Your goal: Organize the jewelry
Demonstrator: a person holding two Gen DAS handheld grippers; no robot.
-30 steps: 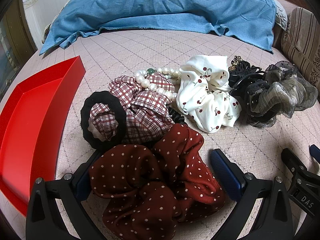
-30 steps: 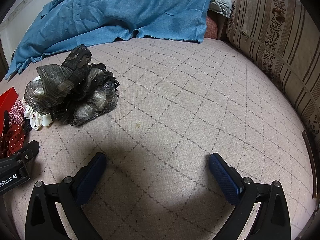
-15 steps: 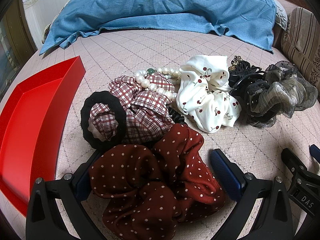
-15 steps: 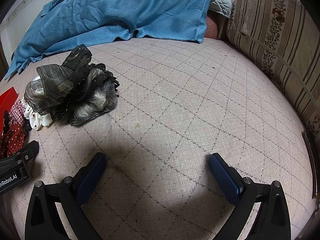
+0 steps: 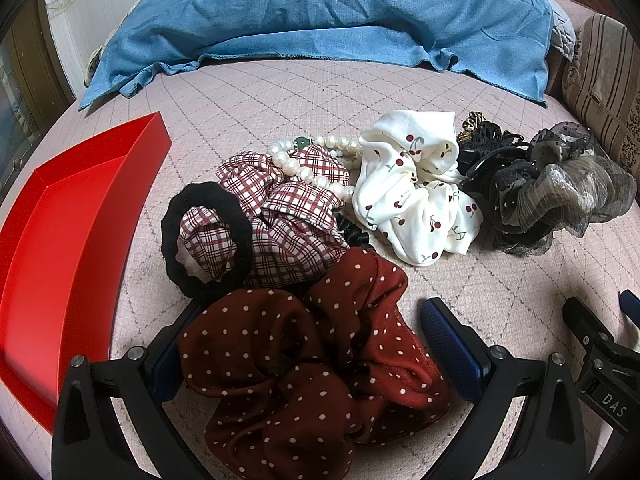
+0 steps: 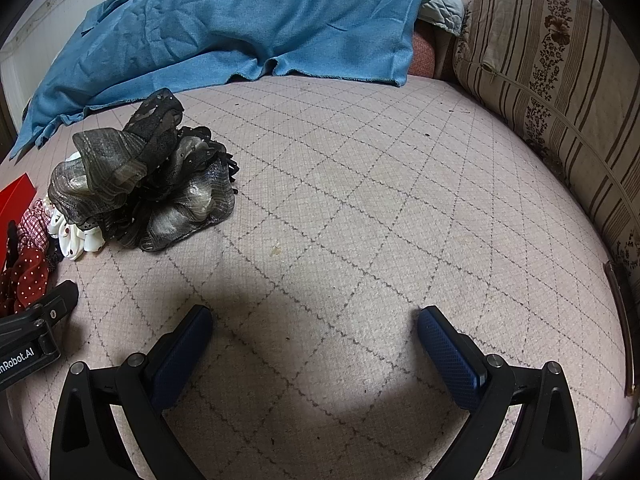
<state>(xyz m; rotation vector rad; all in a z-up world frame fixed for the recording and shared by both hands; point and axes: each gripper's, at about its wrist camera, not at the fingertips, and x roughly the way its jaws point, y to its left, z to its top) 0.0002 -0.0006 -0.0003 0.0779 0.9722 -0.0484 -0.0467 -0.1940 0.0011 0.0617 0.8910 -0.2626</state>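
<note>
Straddling the dark-red white-dotted fabric scrunchie, the left gripper stands spread wide, unclenched. Red plastic tray fills the left edge. The right gripper, fingers parted and empty, hovers over bare pink quilted bedspread. Nothing has shifted since the earlier frames.
</note>
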